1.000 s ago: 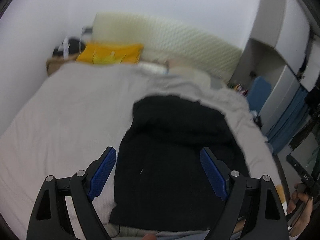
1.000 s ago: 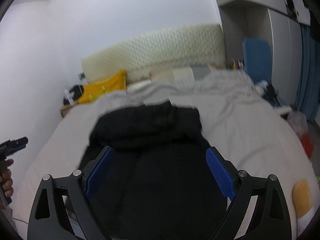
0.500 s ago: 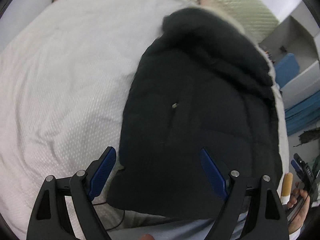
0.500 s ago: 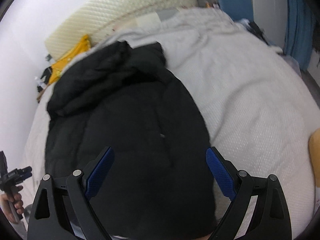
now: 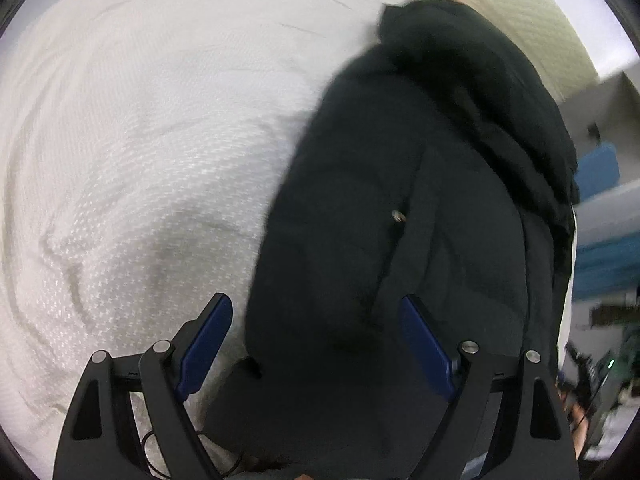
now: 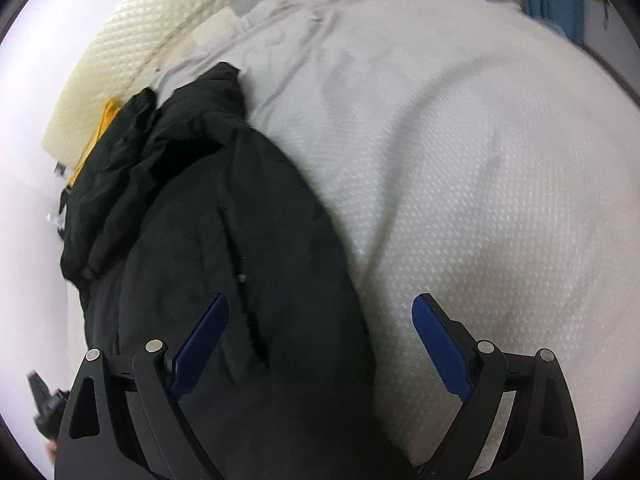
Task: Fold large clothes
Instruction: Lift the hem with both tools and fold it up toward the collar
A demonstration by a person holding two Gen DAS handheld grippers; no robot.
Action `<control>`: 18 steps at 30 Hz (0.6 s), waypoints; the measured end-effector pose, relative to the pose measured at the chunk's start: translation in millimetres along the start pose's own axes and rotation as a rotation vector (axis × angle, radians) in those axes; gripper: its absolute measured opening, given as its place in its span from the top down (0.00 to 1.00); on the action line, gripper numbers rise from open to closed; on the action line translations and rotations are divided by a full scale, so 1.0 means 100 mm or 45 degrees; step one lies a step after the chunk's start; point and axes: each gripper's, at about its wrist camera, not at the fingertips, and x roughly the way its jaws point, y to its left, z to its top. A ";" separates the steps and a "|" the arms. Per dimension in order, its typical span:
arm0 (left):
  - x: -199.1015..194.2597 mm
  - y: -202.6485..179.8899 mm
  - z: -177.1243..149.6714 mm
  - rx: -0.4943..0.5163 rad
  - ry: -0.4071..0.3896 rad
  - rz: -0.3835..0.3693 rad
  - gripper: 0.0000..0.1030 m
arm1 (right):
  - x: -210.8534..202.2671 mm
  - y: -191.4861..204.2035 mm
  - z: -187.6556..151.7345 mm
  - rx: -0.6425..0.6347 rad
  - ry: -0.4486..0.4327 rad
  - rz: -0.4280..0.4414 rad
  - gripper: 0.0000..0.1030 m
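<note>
I have both grippers lower and closer to the bed (image 5: 132, 152) than a second ago: the far wall and headboard that filled the upper part of both views then are now pushed to the edges, and the black coat (image 5: 400, 208) fills much more of each frame.

Left gripper (image 5: 316, 344): fingers (image 5: 208, 336) spread wide apart, holding nothing. The near left corner of the coat's hem lies between them; the left finger stands over bare bedcover, the right one over the dark fabric. Whether either finger touches cloth I cannot tell.

Right gripper (image 6: 320, 344): fingers (image 6: 436, 332) likewise wide apart and empty. They straddle the coat's right edge, left finger over the coat (image 6: 224, 240), right finger over the white bedcover (image 6: 480, 184).

Position of the garment: laid lengthwise on the bed, front up, a small snap (image 5: 398, 216) visible on the placket, the hood (image 6: 168, 128) bunched at the far end near the cream headboard (image 6: 132, 44). A yellow item (image 6: 100, 136) shows beyond the hood.

Assessment: the approach appears nearly complete, with each gripper lined up on one hem corner. No fold is made yet. I judge the next step to be closing on both corners together; the padded fabric looks thick, so a shallow bite could slip.
</note>
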 end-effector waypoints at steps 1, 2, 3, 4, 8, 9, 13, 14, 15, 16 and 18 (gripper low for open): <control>0.01 0.04 0.03 -0.026 -0.002 -0.006 0.16 | 0.03 -0.08 0.01 0.054 0.016 0.020 0.10; 0.02 0.07 0.03 -0.046 0.000 -0.009 0.16 | 0.05 -0.14 0.01 0.100 0.031 0.041 0.10; 0.03 0.11 0.04 -0.075 0.009 -0.014 0.16 | 0.09 -0.22 0.00 0.163 0.061 0.072 0.10; 0.02 0.17 0.05 -0.087 0.016 -0.018 0.16 | 0.14 -0.27 -0.01 0.207 0.097 0.105 0.10; 0.08 0.28 0.12 -0.148 0.064 -0.034 0.16 | 0.25 -0.28 -0.06 0.255 0.191 0.197 0.09; 0.10 0.29 0.13 -0.161 0.077 -0.039 0.16 | 0.28 -0.26 -0.08 0.251 0.220 0.244 0.09; 0.25 0.37 0.15 -0.225 0.137 -0.083 0.16 | 0.34 -0.13 -0.18 0.219 0.305 0.419 0.09; 0.26 0.38 0.16 -0.230 0.138 -0.079 0.16 | 0.33 -0.10 -0.20 0.204 0.308 0.451 0.08; 0.27 0.38 0.18 -0.232 0.142 -0.078 0.16 | 0.29 -0.04 -0.21 0.158 0.302 0.480 0.08; 0.29 0.36 0.18 -0.233 0.149 -0.069 0.16 | 0.23 0.03 -0.22 0.113 0.286 0.509 0.08; 0.33 0.33 0.19 -0.226 0.167 -0.040 0.16 | 0.17 0.12 -0.23 0.071 0.276 0.576 0.08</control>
